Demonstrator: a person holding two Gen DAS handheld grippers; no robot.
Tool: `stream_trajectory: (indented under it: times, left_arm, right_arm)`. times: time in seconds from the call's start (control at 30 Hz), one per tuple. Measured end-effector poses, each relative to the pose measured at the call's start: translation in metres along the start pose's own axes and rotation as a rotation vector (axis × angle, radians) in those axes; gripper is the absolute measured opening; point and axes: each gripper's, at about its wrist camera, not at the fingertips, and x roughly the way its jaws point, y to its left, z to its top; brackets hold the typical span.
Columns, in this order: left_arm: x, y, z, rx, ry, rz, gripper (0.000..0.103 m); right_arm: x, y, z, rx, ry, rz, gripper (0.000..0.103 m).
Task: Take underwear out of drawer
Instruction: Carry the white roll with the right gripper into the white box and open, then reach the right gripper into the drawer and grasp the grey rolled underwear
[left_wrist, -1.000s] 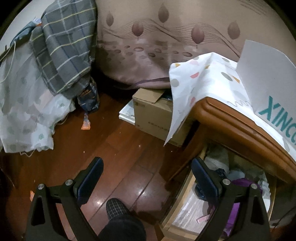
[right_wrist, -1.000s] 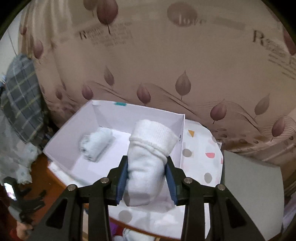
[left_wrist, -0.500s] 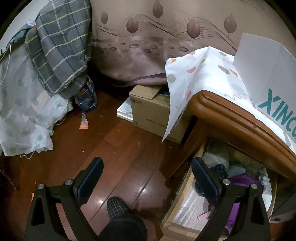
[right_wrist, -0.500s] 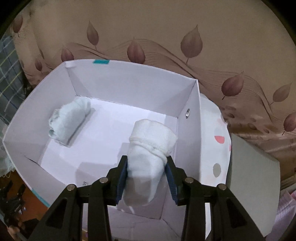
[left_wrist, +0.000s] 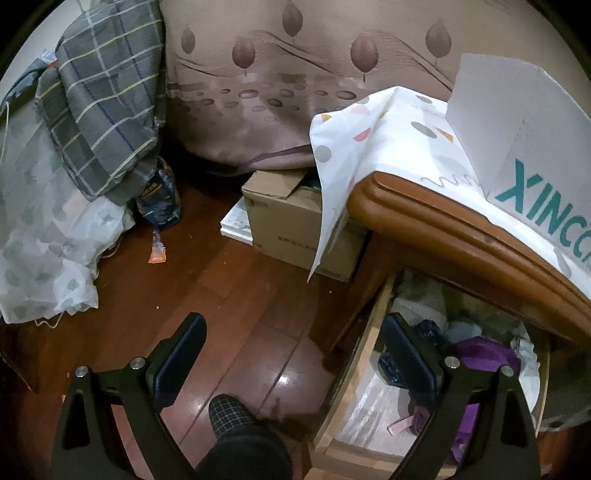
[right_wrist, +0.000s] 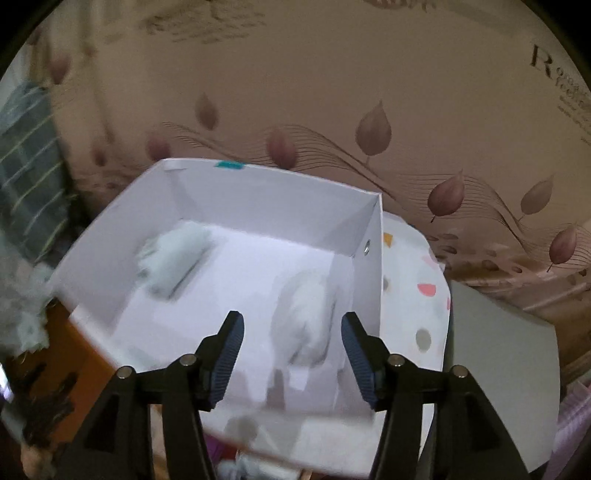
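A white rolled underwear (right_wrist: 308, 317) lies inside the white box (right_wrist: 258, 192), near its right wall. My right gripper (right_wrist: 291, 330) hovers over it with its jaws opening, and the pads stand clear of the roll. A pale blue rolled underwear (right_wrist: 171, 256) rests at the box's left side. In the left wrist view the open wooden drawer (left_wrist: 364, 354) holds a purple garment (left_wrist: 484, 356) and other clothes. My left gripper (left_wrist: 291, 343) stands open above the floor beside the drawer, holding nothing.
The box (left_wrist: 517, 122) sits on a spotted cloth (left_wrist: 388, 133) covering the wooden cabinet top (left_wrist: 461, 229). A cardboard carton (left_wrist: 295, 229) stands on the wooden floor (left_wrist: 221, 295). Plaid bedding (left_wrist: 99, 99) hangs at left. A slippered foot (left_wrist: 232, 413) is below the left gripper.
The right gripper carried the white roll down into the box and let it go, and its jaws have spread apart. The left gripper has barely moved.
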Motion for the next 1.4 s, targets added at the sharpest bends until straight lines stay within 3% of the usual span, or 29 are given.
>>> stream_trajectory:
  times: [0.13, 0.27, 0.43, 0.57, 0.8, 1.4]
  left_arm:
    - [-0.001, -0.005, -0.003, 0.022, -0.001, -0.004, 0.095]
    - [-0.001, -0.007, -0.005, 0.030, 0.005, -0.004, 0.095]
    - [0.000, -0.011, -0.006, 0.038, 0.013, -0.014, 0.095]
    - [0.002, -0.014, -0.007, 0.050, 0.024, -0.018, 0.095]
    - [0.003, -0.016, -0.007, 0.054, 0.033, -0.028, 0.095]
    - [0.006, -0.025, -0.009, 0.094, 0.051, -0.038, 0.095]
  right_arm:
    - [-0.037, 0.007, -0.052, -0.045, 0.039, 0.055, 0.070]
    - [-0.041, 0.013, -0.110, -0.078, 0.133, 0.075, 0.077]
    - [0.007, 0.021, -0.181, -0.072, 0.332, 0.064, 0.077]
    - [0.061, 0.026, -0.214, -0.052, 0.483, 0.058, 0.077]
    - [0.115, 0.031, -0.236, -0.014, 0.596, 0.058, 0.077]
    - [0.179, 0.053, -0.273, -0.132, 0.801, 0.074, 0.078]
